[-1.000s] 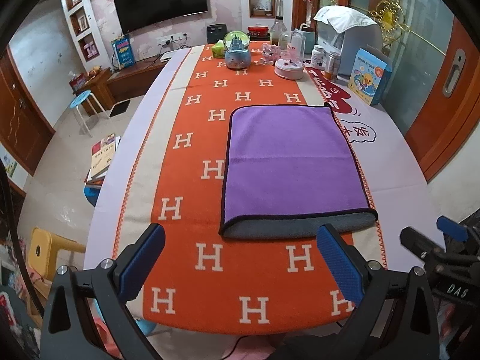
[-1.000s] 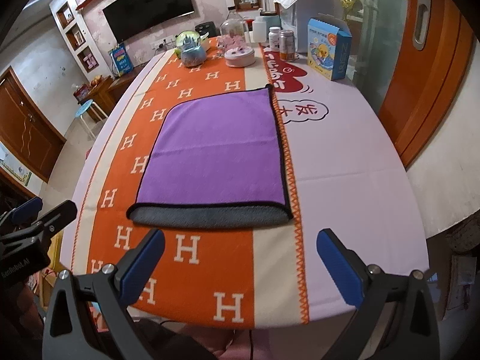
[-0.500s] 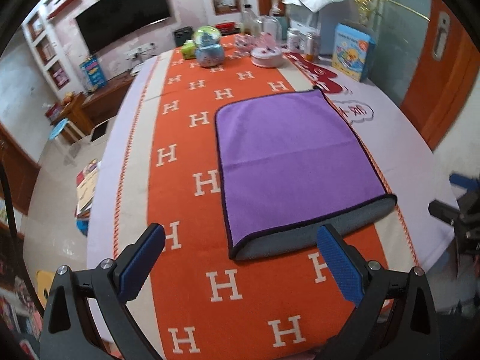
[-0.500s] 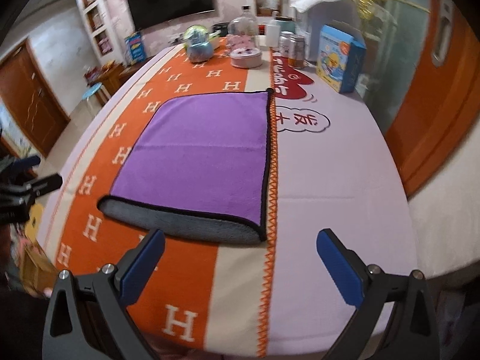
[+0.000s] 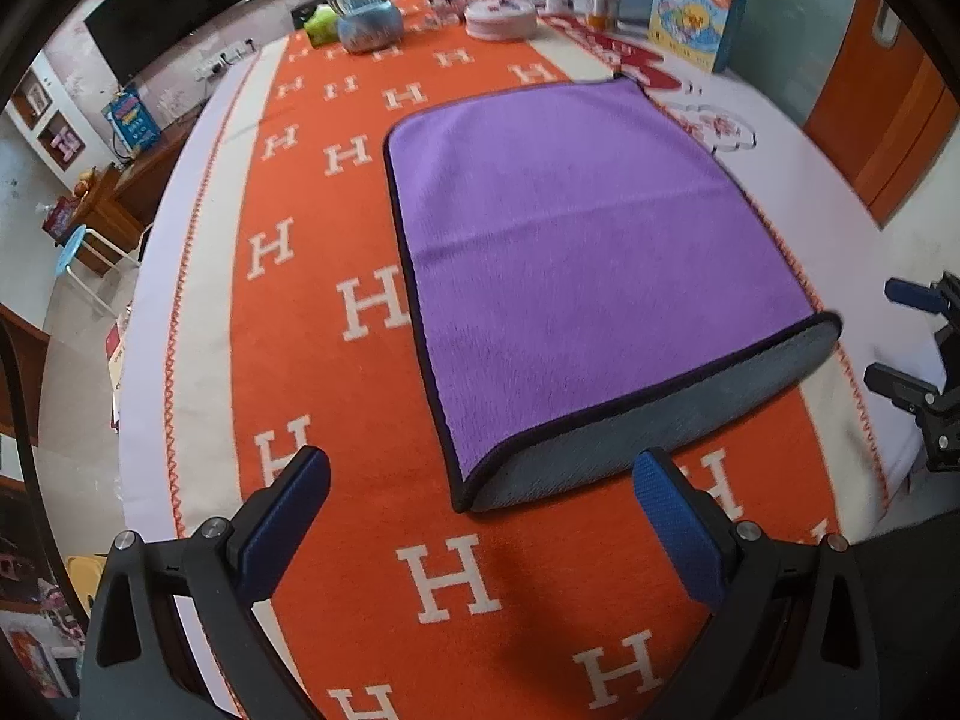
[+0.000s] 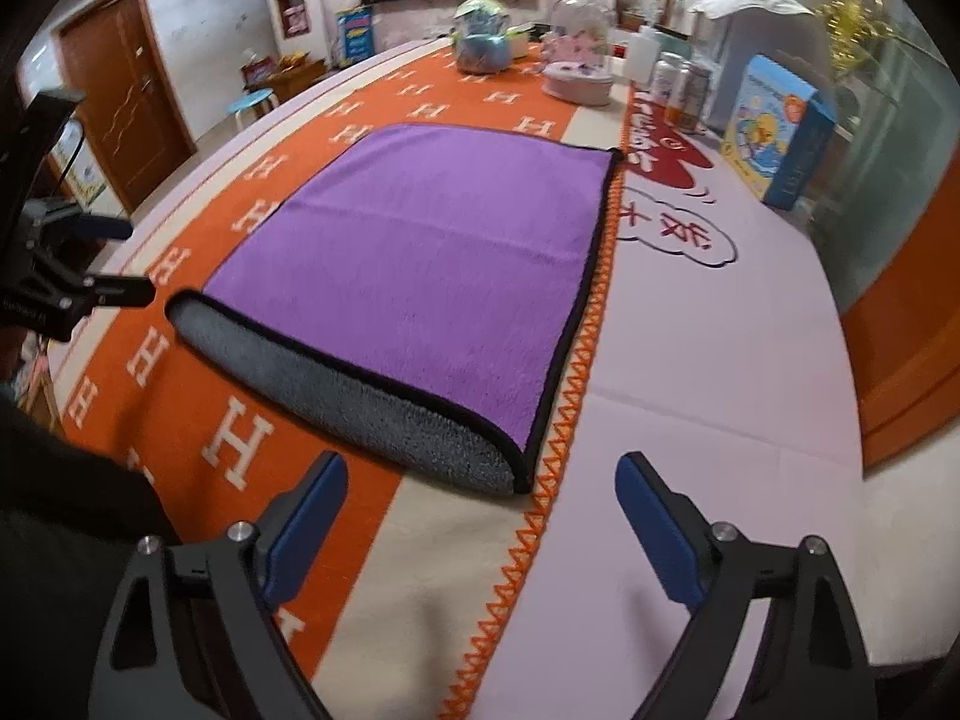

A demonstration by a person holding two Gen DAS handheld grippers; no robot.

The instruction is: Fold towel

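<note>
A purple towel (image 5: pixel 576 246) with a grey underside and black trim lies folded once on the orange H-patterned tablecloth (image 5: pixel 312 324); its grey fold faces me. It also shows in the right wrist view (image 6: pixel 432 264). My left gripper (image 5: pixel 480 516) is open and empty, low over the table just before the towel's near left corner. My right gripper (image 6: pixel 480 510) is open and empty, just before the towel's near right corner. Each gripper shows in the other's view: the right one (image 5: pixel 918 348), the left one (image 6: pixel 102 258).
At the table's far end stand a snow globe (image 5: pixel 366 6), a pink round box (image 5: pixel 501 18), cans (image 6: pixel 681 93) and a blue carton (image 6: pixel 774 132). A blue stool (image 5: pixel 78 246) stands on the floor to the left. An orange door (image 5: pixel 882 120) is at the right.
Both grippers have come down and forward toward the towel's near corners, left one swinging left, right one swinging right. The towel has not moved. Both stay open.
</note>
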